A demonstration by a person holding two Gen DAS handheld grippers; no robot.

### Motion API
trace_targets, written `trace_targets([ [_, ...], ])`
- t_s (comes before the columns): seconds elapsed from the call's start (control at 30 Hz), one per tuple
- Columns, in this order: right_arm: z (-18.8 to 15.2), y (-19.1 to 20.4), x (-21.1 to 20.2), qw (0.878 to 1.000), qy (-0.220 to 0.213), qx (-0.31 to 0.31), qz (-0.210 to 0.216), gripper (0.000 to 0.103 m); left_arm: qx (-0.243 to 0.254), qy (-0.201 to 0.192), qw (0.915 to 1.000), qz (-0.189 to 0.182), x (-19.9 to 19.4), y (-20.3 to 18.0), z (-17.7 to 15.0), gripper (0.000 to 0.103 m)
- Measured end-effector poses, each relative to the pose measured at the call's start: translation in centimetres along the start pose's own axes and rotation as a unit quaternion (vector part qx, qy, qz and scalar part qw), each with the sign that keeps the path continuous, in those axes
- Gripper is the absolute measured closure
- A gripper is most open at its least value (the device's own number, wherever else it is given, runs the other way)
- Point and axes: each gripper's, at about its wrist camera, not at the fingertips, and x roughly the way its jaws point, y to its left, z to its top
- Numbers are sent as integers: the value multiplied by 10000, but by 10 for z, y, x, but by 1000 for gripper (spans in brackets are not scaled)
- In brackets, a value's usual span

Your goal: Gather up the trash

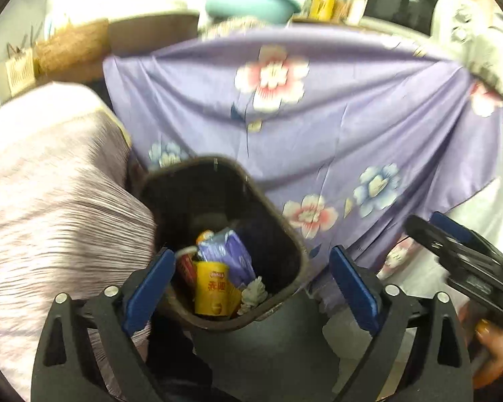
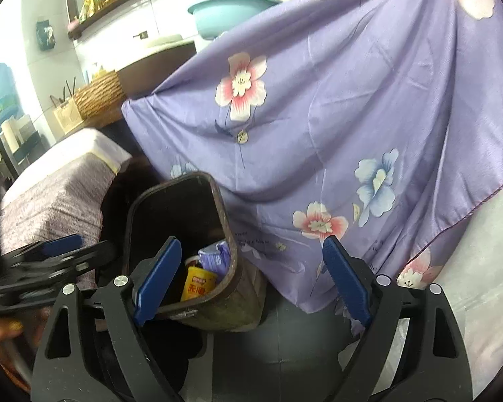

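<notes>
A large purple floral cloth hangs ahead of both grippers and fills most of each view, draped down to the floor just behind the bin. To the left of the left gripper lies a pale lilac ribbed cover over a bulky shape. The dark trash bin stands on the floor directly below and ahead of the left gripper, and ahead and to the left of the right gripper; its rim lies between the left gripper's fingers in that view, untouched. Inside the bin sit a yellow can, a purple packet, a red item and a grey crumpled wad. The left gripper's blue-padded jaws stand wide apart with nothing clamped between them. The right gripper's jaws also stand wide apart and empty, its left pad overlapping the bin's near rim in the picture; whether they touch cannot be told. Each gripper shows at the edge of the other's view.
</notes>
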Motion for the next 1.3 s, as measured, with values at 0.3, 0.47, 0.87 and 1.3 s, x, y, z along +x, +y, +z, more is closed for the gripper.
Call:
trace_targets([
  [0.3,4,47,-45,9969,-644,-446,-20,6,-125,-922,9953,256,-100,28,-17,5],
  [0.47,-3,87,-71,9928,-820,-868,84,6,-47,-1393,9868,819,-143,38,-33,5],
  [0.87,-24,147,-141,9783,-1501,-1296,608,6,-441,-1878,9675,1636,-201,61,-76,5],
  [1.3,-34,168,-170,9623,-1885,-1552,1199,6,-343,-2252,9532,1988,-232,64,-84,5],
])
